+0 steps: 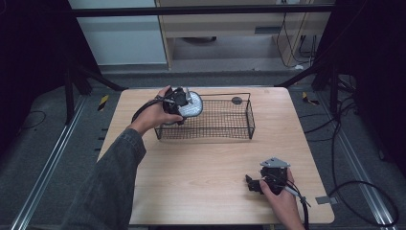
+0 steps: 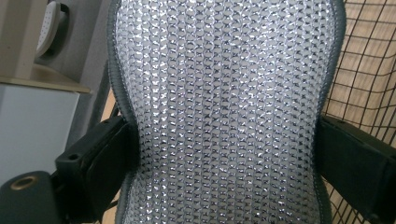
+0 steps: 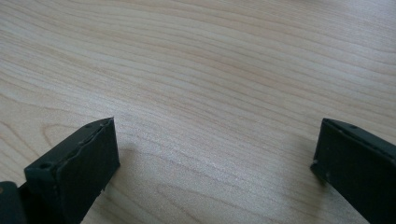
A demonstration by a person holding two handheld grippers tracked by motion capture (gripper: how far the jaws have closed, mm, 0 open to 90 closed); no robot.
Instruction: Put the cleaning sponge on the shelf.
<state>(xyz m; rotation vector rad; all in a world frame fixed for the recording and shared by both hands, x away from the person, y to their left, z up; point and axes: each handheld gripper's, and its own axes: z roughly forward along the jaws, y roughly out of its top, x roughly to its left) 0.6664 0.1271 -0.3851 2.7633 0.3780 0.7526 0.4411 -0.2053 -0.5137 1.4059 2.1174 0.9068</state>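
A silver, sparkling mesh-textured pad with a dark grey stitched border (image 2: 224,112), narrowed at its waist, sits between the two black jaws of the left gripper (image 2: 226,154). In the left gripper view the jaws stand at either side of that narrow waist, right against the grey edging; whether they press on it cannot be told from the picture. In the high view the same pad (image 1: 193,106) is over the left end of a rectangular black wire-mesh basket (image 1: 225,136), at about the height of its rim, with the left gripper (image 1: 178,103) beside it and the person's left hand (image 1: 154,115) wrapped around the gripper's body. A dark denim-like sleeve (image 1: 112,179) runs from that hand down to the bottom edge of the picture.

The basket stands on the far half of a pale wood-grain table (image 1: 201,167). Just behind the basket's far rim a small dark round disc (image 1: 236,100) lies on the tabletop.

Well apart from all this, near the table's front right corner, the right gripper (image 1: 253,184) rests low over the wood in the person's right hand (image 1: 282,199). In the right gripper view its jaws are spread wide with bare tabletop (image 3: 210,93) between them, holding nothing.
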